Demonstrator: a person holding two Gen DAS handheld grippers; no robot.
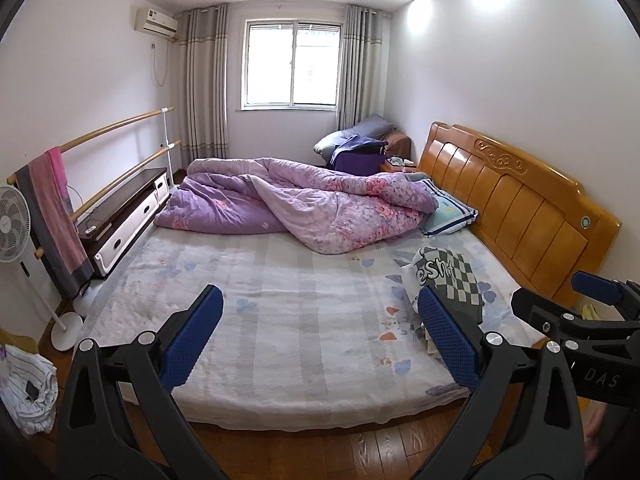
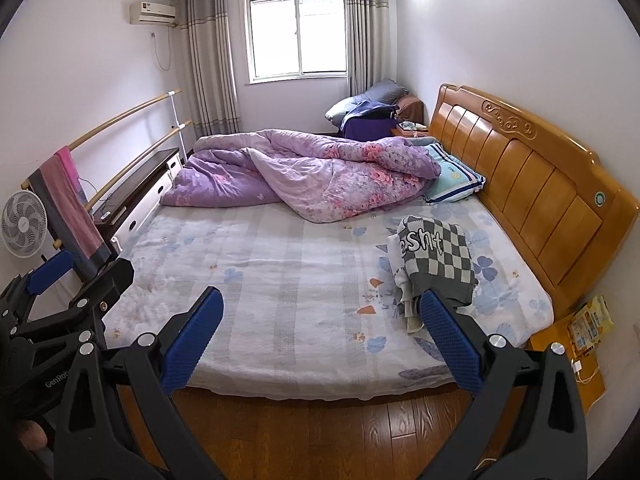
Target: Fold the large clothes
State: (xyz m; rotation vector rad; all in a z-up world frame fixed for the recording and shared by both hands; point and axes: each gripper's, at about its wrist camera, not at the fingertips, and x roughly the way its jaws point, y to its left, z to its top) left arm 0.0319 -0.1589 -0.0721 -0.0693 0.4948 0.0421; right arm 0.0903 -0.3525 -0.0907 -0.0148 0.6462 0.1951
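A folded grey-and-white checkered garment (image 1: pixel 450 276) lies on top of other pale clothes on the right side of the bed (image 1: pixel 280 312), near the headboard; it also shows in the right wrist view (image 2: pixel 438 258). My left gripper (image 1: pixel 320 332) is open and empty, held above the floor at the bed's near edge. My right gripper (image 2: pixel 320 332) is open and empty too, beside it to the right. A heap of white striped clothes (image 1: pixel 28 392) lies on the floor at the far left.
A crumpled purple floral quilt (image 1: pixel 296 204) and a blue pillow (image 1: pixel 450 212) fill the far half of the bed. A wooden headboard (image 1: pixel 516 204) stands right, a rail with a hanging pink towel (image 1: pixel 56 208), a fan (image 1: pixel 12 224) and a low cabinet (image 1: pixel 128 208) left. A nightstand (image 2: pixel 584 364) holds packets.
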